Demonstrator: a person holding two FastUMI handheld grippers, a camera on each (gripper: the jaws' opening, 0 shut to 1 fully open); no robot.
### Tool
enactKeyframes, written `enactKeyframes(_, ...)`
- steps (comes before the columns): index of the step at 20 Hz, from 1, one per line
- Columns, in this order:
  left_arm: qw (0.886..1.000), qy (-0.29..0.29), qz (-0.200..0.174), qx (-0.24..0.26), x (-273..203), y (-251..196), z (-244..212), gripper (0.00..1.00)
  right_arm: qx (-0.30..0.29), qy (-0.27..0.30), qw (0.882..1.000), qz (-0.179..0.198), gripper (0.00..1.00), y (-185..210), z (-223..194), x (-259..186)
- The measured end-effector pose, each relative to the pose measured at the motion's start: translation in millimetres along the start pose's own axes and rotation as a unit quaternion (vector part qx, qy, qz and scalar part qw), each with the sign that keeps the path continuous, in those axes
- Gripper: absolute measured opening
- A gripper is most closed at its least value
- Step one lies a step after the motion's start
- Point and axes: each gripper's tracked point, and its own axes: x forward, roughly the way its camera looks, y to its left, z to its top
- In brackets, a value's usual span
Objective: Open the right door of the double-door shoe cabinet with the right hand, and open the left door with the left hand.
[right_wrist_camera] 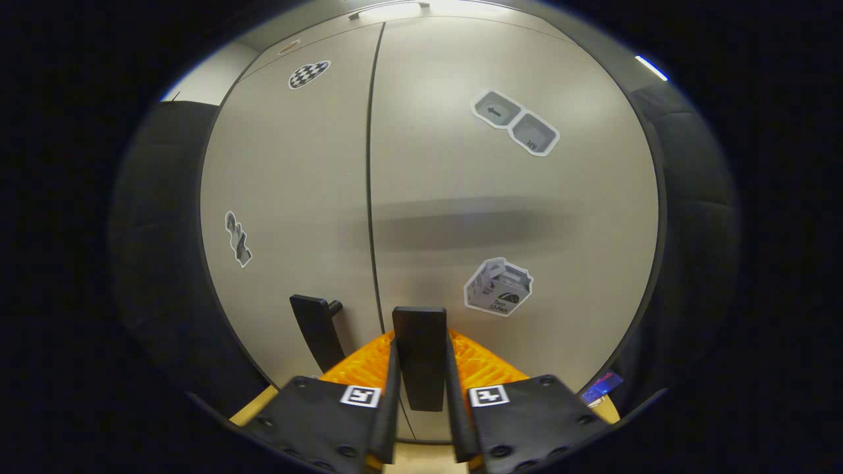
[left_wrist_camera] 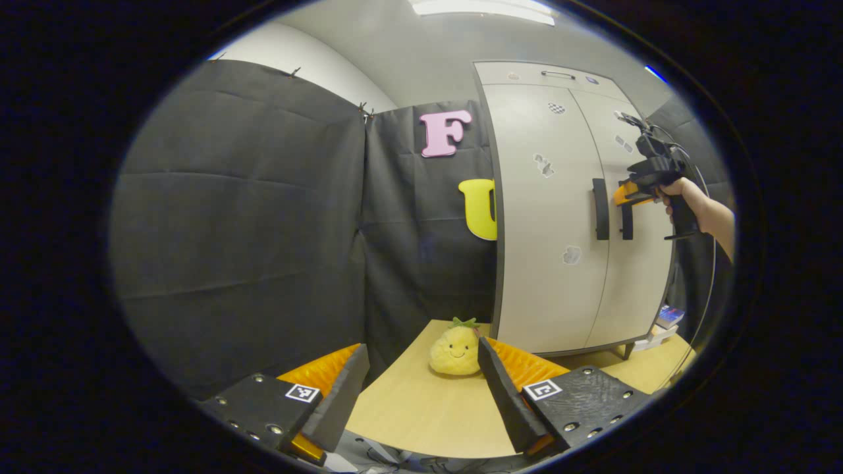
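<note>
The pale grey shoe cabinet (left_wrist_camera: 546,263) stands at the right of the left gripper view with both doors closed. Its left door handle (left_wrist_camera: 600,209) and right door handle (left_wrist_camera: 627,227) are black vertical bars beside the centre seam. A hand holds my right gripper (left_wrist_camera: 629,194) at the right handle. In the right gripper view, my right gripper (right_wrist_camera: 421,345) is shut on that right door handle (right_wrist_camera: 419,359), one finger on each side. The left handle (right_wrist_camera: 316,329) stands free beside it. My left gripper (left_wrist_camera: 423,349) is open, low over the table and well away from the cabinet.
A yellow pineapple plush (left_wrist_camera: 454,349) sits on the wooden table (left_wrist_camera: 421,415) in front of the left gripper, near the cabinet's left corner. Small boxes (left_wrist_camera: 668,319) lie by the cabinet's right foot. A top drawer (left_wrist_camera: 558,74) sits above the doors.
</note>
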Motion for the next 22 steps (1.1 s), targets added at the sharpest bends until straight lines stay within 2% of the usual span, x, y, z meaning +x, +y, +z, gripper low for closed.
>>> enactKeyframes(1, 1.000, 0.002, 0.001, 0.002, -5.9, 0.6, -1.1, 0.96, 0.000, -0.004, 1.000, 0.001, 0.30, -0.4, 0.0, 0.2)
enactKeyframes(2, 1.000, 0.005, 0.005, 0.007, -8.6, 3.8, -2.1, 0.96, 0.002, -0.011, 1.000, 0.000, 0.31, -0.3, 0.2, -1.8)
enactKeyframes(3, 1.000, 0.007, 0.007, 0.012, -13.4, 7.6, -4.4, 0.96, 0.004, -0.016, 1.000, 0.006, 0.21, -0.7, 1.4, 0.3)
enactKeyframes(6, 1.000, 0.012, 0.009, 0.022, -12.6, 8.1, -2.6, 0.96, -0.009, -0.012, 1.000, 0.027, 0.07, -0.6, -0.7, 1.5)
enactKeyframes(10, 0.999, 0.015, 0.008, 0.033, -15.2, 1.0, 1.3, 0.96, -0.006, -0.011, 0.999, 0.039, 0.07, 0.0, -1.6, -5.3)
enactKeyframes(11, 0.999, 0.011, 0.007, 0.042, -16.9, -3.3, 4.2, 0.96, -0.003, -0.014, 0.999, 0.041, 0.03, -0.2, -1.4, -7.7)
enactKeyframes(13, 0.999, 0.003, -0.001, 0.052, -26.0, -14.6, 5.5, 0.96, -0.002, -0.018, 0.999, 0.050, 0.07, 0.9, -3.2, -15.9)
enactKeyframes(16, 0.998, 0.013, -0.030, 0.047, -35.6, -42.3, -1.3, 0.95, 0.002, -0.020, 0.997, 0.074, 0.07, -0.1, -5.7, -31.0)
enactKeyframes(17, 0.998, 0.015, -0.040, 0.049, -37.7, -55.0, -2.5, 0.96, 0.003, -0.020, 0.996, 0.083, 0.03, -0.1, -5.8, -35.4)
enactKeyframes(18, 0.997, 0.014, -0.048, 0.056, -39.0, -64.8, -1.7, 0.96, 0.009, -0.019, 0.996, 0.091, 0.07, -0.9, -7.3, -43.3)
enactKeyframes(22, 0.992, 0.004, -0.091, 0.083, -48.1, -105.9, 5.5, 0.96, 0.031, -0.025, 0.993, 0.114, 0.07, -14.0, -14.2, -77.2)
